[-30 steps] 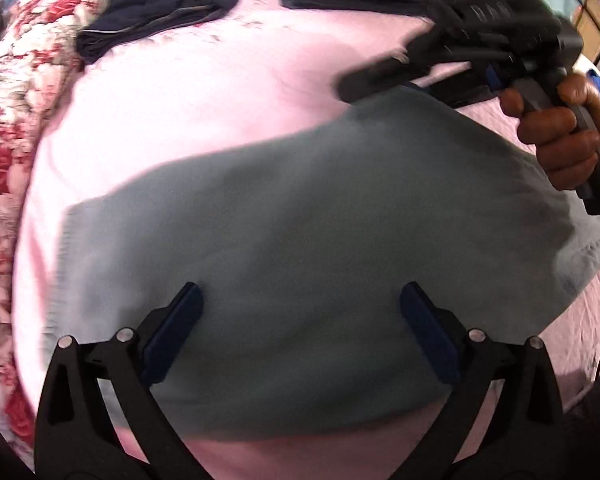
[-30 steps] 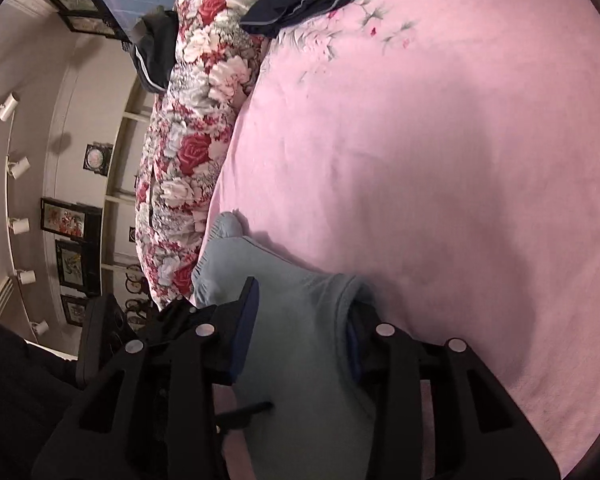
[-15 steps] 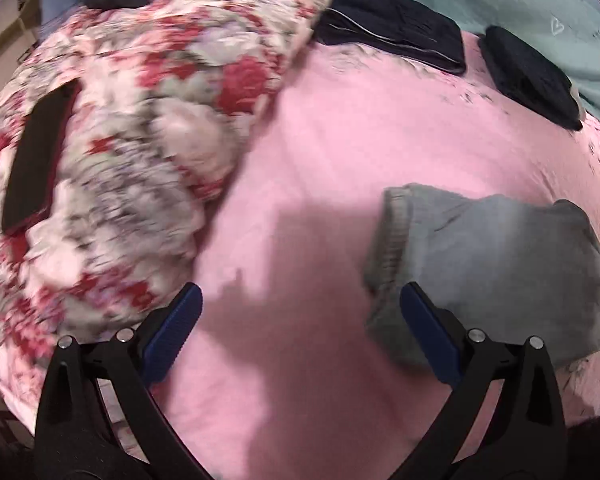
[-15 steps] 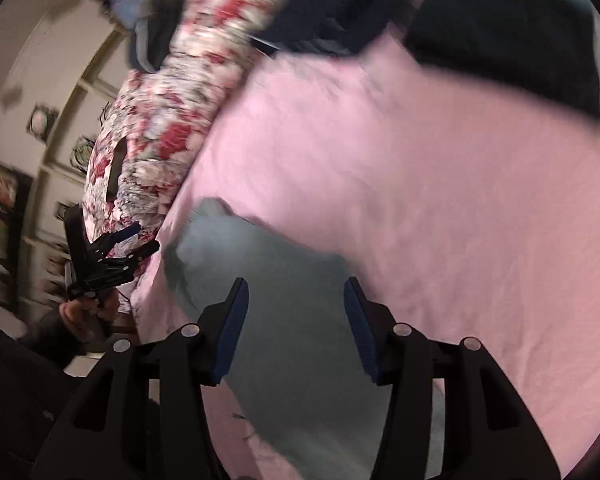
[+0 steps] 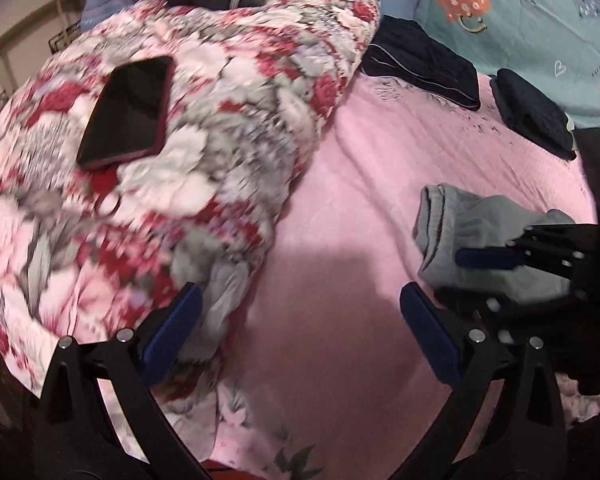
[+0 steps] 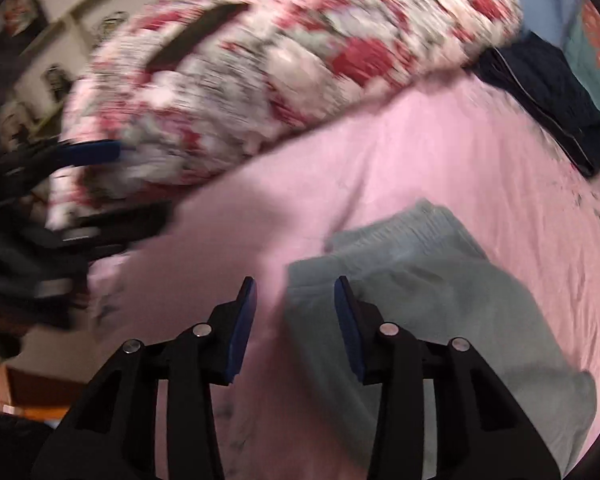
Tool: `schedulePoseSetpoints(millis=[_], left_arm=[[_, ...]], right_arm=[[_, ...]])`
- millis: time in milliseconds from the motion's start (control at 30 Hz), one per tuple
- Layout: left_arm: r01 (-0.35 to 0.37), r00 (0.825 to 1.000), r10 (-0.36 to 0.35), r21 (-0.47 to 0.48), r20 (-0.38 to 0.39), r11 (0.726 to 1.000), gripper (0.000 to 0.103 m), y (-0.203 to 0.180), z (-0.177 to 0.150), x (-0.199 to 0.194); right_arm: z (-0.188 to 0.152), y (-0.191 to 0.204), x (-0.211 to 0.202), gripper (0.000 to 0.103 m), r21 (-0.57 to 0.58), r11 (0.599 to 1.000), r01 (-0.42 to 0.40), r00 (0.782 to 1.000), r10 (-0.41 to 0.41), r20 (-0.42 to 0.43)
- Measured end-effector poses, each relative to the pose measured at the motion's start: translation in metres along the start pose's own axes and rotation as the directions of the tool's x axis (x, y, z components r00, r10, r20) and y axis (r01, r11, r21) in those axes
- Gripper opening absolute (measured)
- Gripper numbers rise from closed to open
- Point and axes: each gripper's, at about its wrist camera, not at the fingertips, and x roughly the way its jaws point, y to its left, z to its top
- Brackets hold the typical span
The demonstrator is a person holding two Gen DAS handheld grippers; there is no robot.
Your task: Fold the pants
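Note:
The grey pants [image 6: 412, 280] lie folded in a small bundle on the pink bed sheet [image 6: 440, 152]. In the left wrist view the bundle [image 5: 472, 232] is at the right, with the right gripper resting over it. My right gripper [image 6: 296, 308] is open and empty, its jaws at the bundle's near left edge. My left gripper [image 5: 300, 328] is wide open and empty above bare pink sheet, to the left of the bundle and apart from it.
A floral quilt [image 5: 180, 140] is heaped at the left with a dark phone [image 5: 128, 112] on it. Folded dark clothes [image 5: 424, 68] and another dark pile [image 5: 532, 116] lie at the far edge by a teal cloth [image 5: 520, 20].
My left gripper has swung left off the pants toward the quilt. My right gripper has let go of the pants fold and opened; the pants now lie as a smaller bundle.

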Motion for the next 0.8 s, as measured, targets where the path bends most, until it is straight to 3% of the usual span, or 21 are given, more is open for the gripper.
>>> schedulePoseSetpoints(millis=[100, 233, 333, 400, 467, 700, 767, 800], left_arm=[[0.02, 1.0, -0.02, -0.006, 0.01, 1.0, 0.101, 0.005, -0.007, -0.004], [0.04, 0.999, -0.04, 0.021, 0.018, 0.999, 0.101, 0.001, -0.009, -0.004], [0.076, 0.997, -0.077, 0.023, 0.028, 0.997, 0.101, -0.001, -0.006, -0.004], [0.094, 0.995, -0.094, 0.017, 0.027, 0.995, 0.1, -0.003, -0.004, -0.001], [0.109, 0.994, -0.109, 0.011, 0.019, 0.994, 0.101, -0.004, -0.005, 0.001], [0.1, 0.995, -0.1, 0.024, 0.0, 0.995, 0.101, 0.0, -0.013, -0.005], [0.104, 0.995, -0.103, 0.025, -0.007, 0.994, 0.101, 0.003, -0.015, -0.007], [0.107, 0.994, -0.107, 0.033, -0.01, 0.994, 0.101, 0.003, -0.014, -0.006]], right_arm=[[0.001, -0.008, 0.009, 0.033, 0.042, 0.998, 0.053, 0.998, -0.051, -0.029], [0.005, -0.019, 0.009, 0.008, 0.104, 0.993, 0.047, 0.998, -0.041, -0.052], [0.015, -0.036, -0.029, 0.008, 0.21, 0.977, 0.023, 0.998, -0.036, 0.059], [0.023, -0.044, -0.055, 0.008, 0.247, 0.966, 0.072, 0.984, -0.109, 0.142], [0.03, -0.039, -0.062, 0.008, 0.208, 0.969, 0.134, 0.967, -0.173, 0.187], [0.01, 0.002, 0.027, 0.012, 0.0, 0.987, 0.161, 0.986, -0.16, 0.038], [0.005, 0.007, 0.025, 0.023, -0.027, 0.984, 0.175, 0.983, -0.174, 0.056], [0.006, 0.007, 0.017, 0.037, -0.015, 0.987, 0.158, 0.986, -0.157, 0.05]])
